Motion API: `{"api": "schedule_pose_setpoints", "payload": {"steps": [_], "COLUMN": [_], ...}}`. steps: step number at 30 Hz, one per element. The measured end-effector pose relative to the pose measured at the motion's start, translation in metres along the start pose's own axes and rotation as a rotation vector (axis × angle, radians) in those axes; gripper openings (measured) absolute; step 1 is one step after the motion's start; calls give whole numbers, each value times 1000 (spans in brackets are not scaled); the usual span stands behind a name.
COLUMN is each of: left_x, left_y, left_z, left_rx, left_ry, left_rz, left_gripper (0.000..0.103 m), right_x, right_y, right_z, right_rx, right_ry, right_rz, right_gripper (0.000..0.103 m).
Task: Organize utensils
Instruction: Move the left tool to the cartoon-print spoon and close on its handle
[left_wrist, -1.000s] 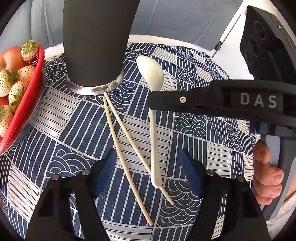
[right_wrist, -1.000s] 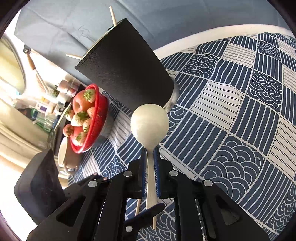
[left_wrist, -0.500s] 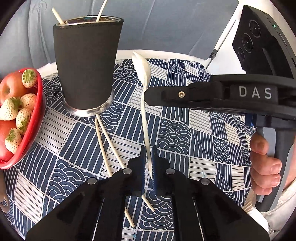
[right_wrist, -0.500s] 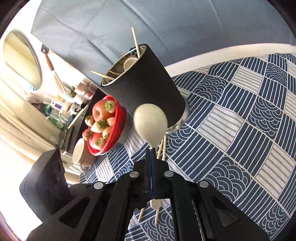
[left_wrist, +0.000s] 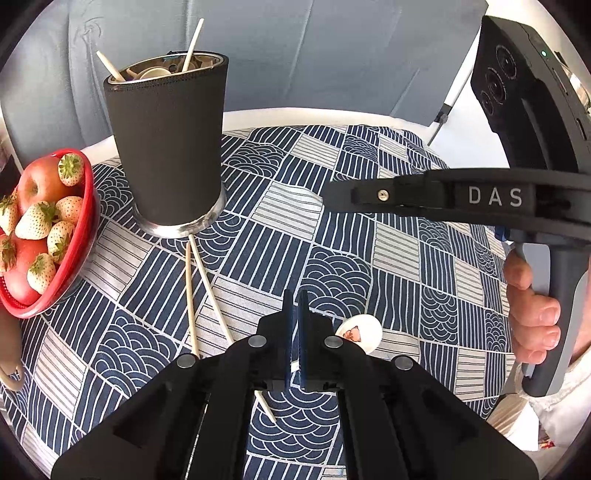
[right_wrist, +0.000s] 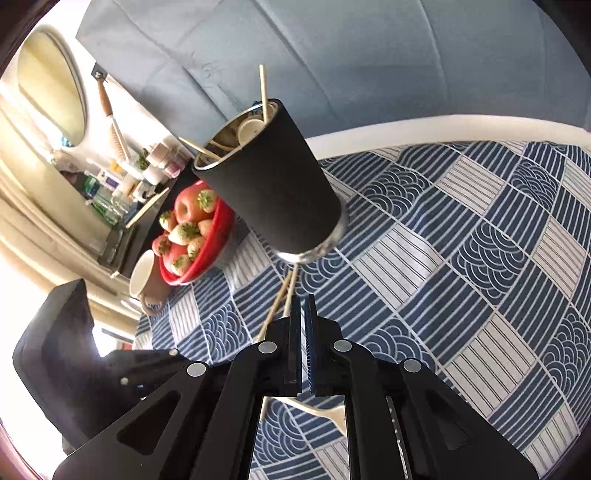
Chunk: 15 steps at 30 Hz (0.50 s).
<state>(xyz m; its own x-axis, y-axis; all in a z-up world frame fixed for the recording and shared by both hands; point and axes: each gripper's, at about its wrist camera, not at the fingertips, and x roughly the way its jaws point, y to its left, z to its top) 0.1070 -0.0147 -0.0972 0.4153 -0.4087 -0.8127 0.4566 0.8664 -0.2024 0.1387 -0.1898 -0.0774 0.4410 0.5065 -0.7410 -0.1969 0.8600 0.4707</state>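
1. The left claw (left_wrist: 296, 295) is closed, its blue pads together, and it hangs above the blue-and-white patterned tablecloth (left_wrist: 369, 236) that covers the bench (left_wrist: 332, 112).
2. The white spoon (left_wrist: 360, 332) shows only its bowl, which has a small picture printed on it. The bowl sits just to the right of the left claw's fingers and is partly hidden behind them. I cannot tell whether its handle is pinched between the pads.
3. The right claw (left_wrist: 327, 192) reaches in from the right, above the cloth, with a person's hand (left_wrist: 532, 306) wrapped around its grip. In its own view the right claw's (right_wrist: 303, 299) pads are drawn together with nothing visible between them.
4. Under the right claw, a pale handle (right_wrist: 317, 410) shows through the gap in the frame, above or on the cloth.
5. Two wooden chopsticks (left_wrist: 192, 295) lie on the tablecloth, and their far tips reach the base of the utensil cup (left_wrist: 166, 147).
6. The utensil cup is steel with a black sleeve. It stands upright and holds more chopsticks and pale spoons.
7. A red bowl (left_wrist: 79, 236) of apples and strawberries sits just left of the cup, and a pale mug (right_wrist: 144, 277) stands beside the bowl.
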Motion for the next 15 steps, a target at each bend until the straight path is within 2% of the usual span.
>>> {"api": "schedule_pose_setpoints", "payload": {"steps": [1,2,3,4,5,9,15], "left_x": [0,0,0,-1,-1,4,19], "left_y": [-1,-1,-1,0,3,20,38], "left_z": [-3,-6,-9,-12,-16,-30,-45], "left_rx": [-2,-3,-2,-2,-12,-50,-44], "left_ry": [5,10,7,4,6,14,57], "left_rz": [8,11,29,48,57,97,109], "left_gripper": [17,39,48,53,55,64,70], "right_x": [1,2,3,4,5,5,10], "right_y": [-6,-11,-16,-20,-24,-42,-54], "right_z": [-3,-7,-12,-16,-21,-45,-75], "right_rx": [-2,-7,-13,-17,-24,-32,-12], "right_ry": [19,35,51,68,77,101,127], "right_rz": [-10,-29,-53,-62,-68,-97,-106], "right_gripper": [7,11,14,25,31,42,45]}}
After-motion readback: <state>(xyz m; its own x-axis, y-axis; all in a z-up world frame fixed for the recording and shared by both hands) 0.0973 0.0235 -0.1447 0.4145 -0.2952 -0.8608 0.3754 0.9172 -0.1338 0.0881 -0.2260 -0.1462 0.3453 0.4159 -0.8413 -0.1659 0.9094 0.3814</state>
